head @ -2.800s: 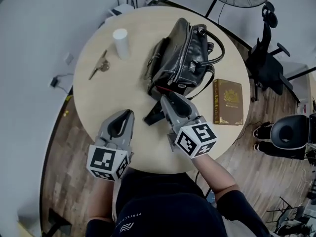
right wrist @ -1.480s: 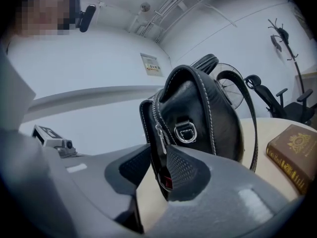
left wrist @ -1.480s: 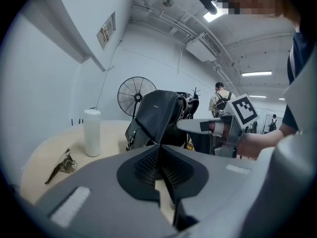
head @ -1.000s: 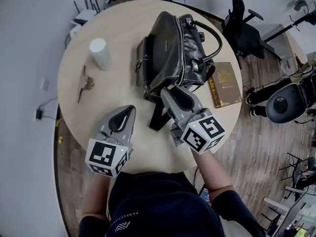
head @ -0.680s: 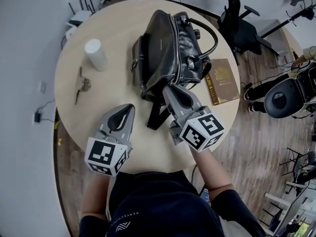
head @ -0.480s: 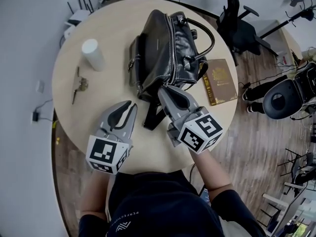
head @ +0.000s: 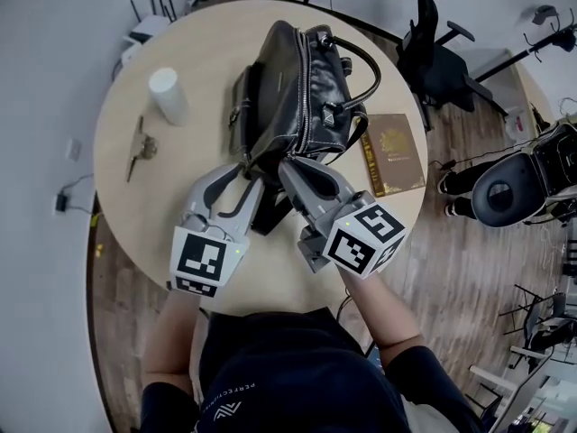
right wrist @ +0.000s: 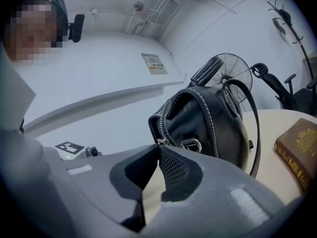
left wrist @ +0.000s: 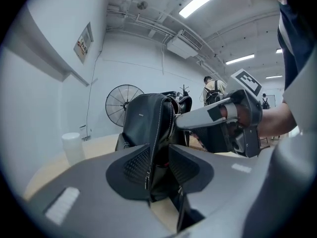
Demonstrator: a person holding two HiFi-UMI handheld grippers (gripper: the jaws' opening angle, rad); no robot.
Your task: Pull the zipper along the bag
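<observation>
L hand-held gripper (head: 245, 174): jaws opening, wide, black handbag (head: 297, 88) end btwn pads.
R hand-held gripper (head: 284, 163): pinched on zipper pull (right wrist: 161, 142), bag's 6 o'clock end.

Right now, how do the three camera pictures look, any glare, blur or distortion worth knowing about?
Head view: even light, soft shadows, fisheye bowing the edge of the round table; the bag is sharp. Left gripper view: dark vignette in the corners, ceiling light strip blown out, bag stitching crisp. Right gripper view: same vignette, book stretched and soft at the rim.
</observation>
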